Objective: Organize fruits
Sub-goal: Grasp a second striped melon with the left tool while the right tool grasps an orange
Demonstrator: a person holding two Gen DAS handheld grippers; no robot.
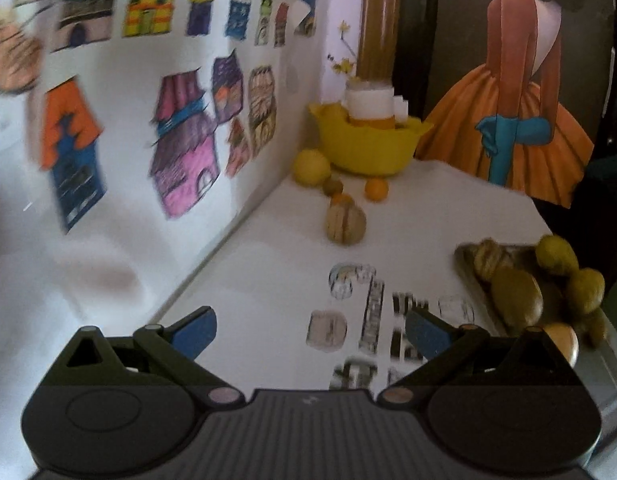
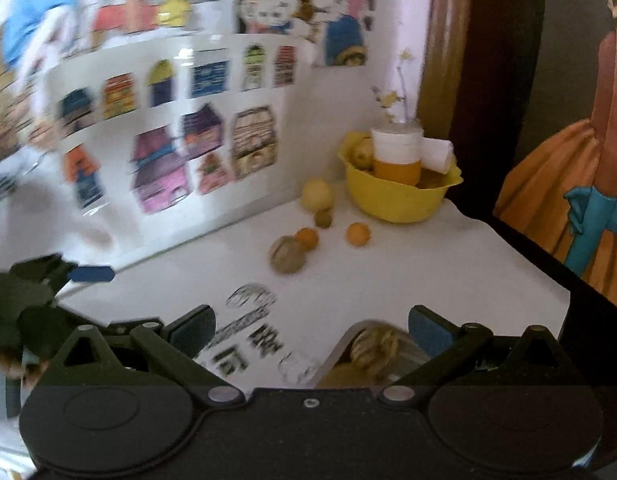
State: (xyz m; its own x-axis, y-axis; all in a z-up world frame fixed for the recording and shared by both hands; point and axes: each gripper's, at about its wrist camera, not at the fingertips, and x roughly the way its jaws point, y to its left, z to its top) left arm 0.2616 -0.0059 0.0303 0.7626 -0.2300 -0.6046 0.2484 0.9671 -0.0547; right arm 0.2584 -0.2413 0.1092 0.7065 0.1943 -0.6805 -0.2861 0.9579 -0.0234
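Loose fruits lie on the white table: a yellow lemon (image 1: 311,167), a small green fruit (image 1: 333,186), two oranges (image 1: 376,189) (image 1: 341,199) and a striped beige melon (image 1: 345,223). A yellow bowl (image 1: 368,148) at the back holds a cup and a fruit. A tray (image 1: 474,276) at the right carries several green and striped fruits (image 1: 516,296). My left gripper (image 1: 311,334) is open above the table, empty. My right gripper (image 2: 312,330) is open and empty over the tray's striped fruit (image 2: 374,350). The left gripper's fingers (image 2: 90,274) show at the left in the right wrist view.
A wall with coloured house drawings (image 1: 184,148) runs along the left of the table. A painting of a figure in an orange dress (image 1: 508,120) leans at the back right. Black-and-white drawings (image 1: 372,312) lie flat on the table near me. The table's right edge (image 2: 520,256) drops into dark.
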